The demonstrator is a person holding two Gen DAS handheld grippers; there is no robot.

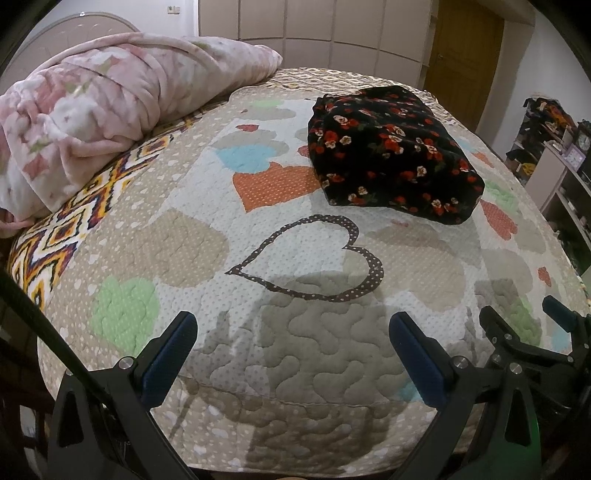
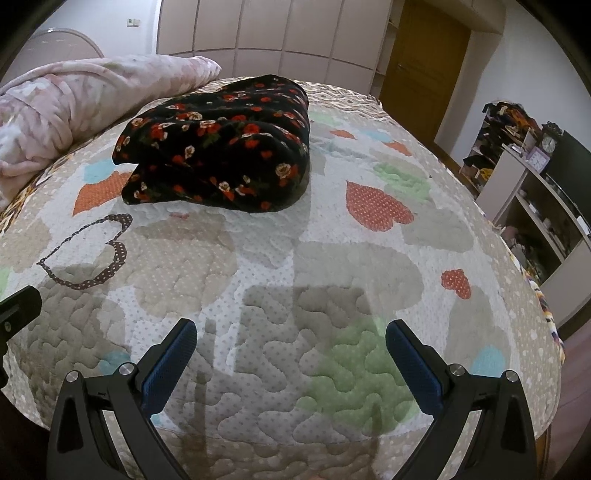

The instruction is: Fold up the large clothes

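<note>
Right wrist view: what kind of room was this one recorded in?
Most likely a home bedroom. A bed with a heart-patterned quilt fills the view, a pink blanket lies bunched beside the folded floral garment, and a padded headboard stands behind.

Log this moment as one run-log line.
left gripper: open, empty | right gripper: open, empty | black floral garment: folded, on heart-pattern quilt | pink blanket: bunched, apart from garment

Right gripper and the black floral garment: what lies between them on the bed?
Only bare quilted bedspread lies between the right gripper and the folded floral garment, per the right wrist view.
</note>
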